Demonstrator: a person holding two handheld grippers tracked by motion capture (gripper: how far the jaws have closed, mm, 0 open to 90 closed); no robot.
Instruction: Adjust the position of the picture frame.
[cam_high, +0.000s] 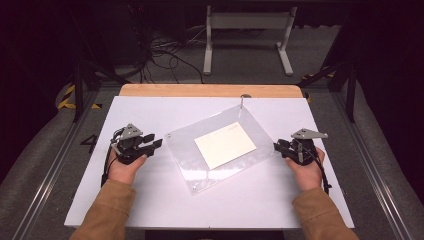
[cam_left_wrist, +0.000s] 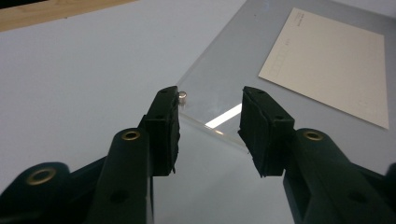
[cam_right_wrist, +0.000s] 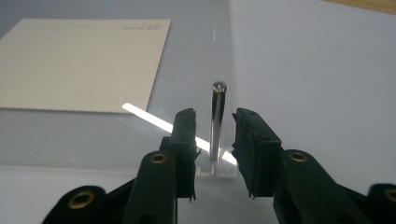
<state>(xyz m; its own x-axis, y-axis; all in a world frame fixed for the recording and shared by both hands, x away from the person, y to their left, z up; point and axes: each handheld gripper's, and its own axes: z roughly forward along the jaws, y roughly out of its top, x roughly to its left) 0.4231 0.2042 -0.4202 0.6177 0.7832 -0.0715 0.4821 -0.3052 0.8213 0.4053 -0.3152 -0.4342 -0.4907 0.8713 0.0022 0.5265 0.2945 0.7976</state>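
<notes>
A clear acrylic plate (cam_high: 185, 150) lies at an angle in the middle of the white table (cam_high: 150, 110), with a cream card (cam_high: 225, 144) under or in it. My left gripper (cam_high: 154, 141) is open at the plate's left corner. In the left gripper view its jaws (cam_left_wrist: 210, 100) stand apart just short of the plate's edge (cam_left_wrist: 224, 70), beside a small metal stud (cam_left_wrist: 182, 96). My right gripper (cam_high: 277, 147) is open at the right corner. An upright metal pin (cam_right_wrist: 217, 121) stands between its jaws (cam_right_wrist: 215, 116), untouched. Another pin (cam_high: 241, 103) rises at the far corner.
A wooden strip (cam_high: 210, 90) runs along the table's far edge. Beyond it on the floor are a white metal stand (cam_high: 247, 35) and loose cables (cam_high: 160, 55). Bare white tabletop lies in front of the plate and to both sides.
</notes>
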